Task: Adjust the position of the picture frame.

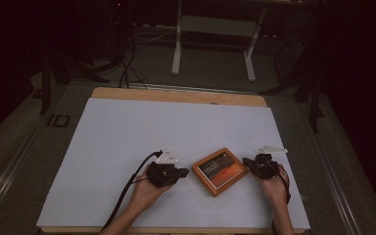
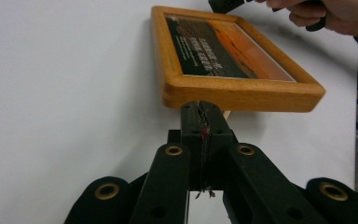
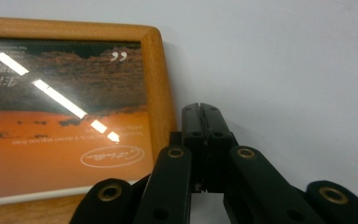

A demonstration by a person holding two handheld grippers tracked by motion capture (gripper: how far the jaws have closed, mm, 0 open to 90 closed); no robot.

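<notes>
A wooden picture frame [image 1: 220,171] lies flat, glass up, on the white table cover [image 1: 127,132], near the person's edge and turned at an angle to it. The left gripper [image 1: 185,172] sits just beside the frame's left corner and the right gripper [image 1: 247,161] just beside its right corner, so the frame lies between them. From the left gripper view the left gripper's black jaws are pressed fully together with nothing in them, their tips right at the frame's near edge [image 2: 242,93]. The right gripper's jaws are likewise fully closed and empty, their tips next to the frame's rounded corner [image 3: 156,42]. Whether either tip actually touches the wood I cannot tell.

My reading is that the work is at its start: both tools are brought up to the frame, but it is neither lifted nor gripped, so the handling itself remains.

The frame is honey-coloured, smooth, with softened corners and a raised rim. Its glazing is glossy and mirrors ceiling lights over a dark and orange print with small lettering. The cover is matt and plain, lying on a wooden tabletop [image 1: 176,94].
</notes>
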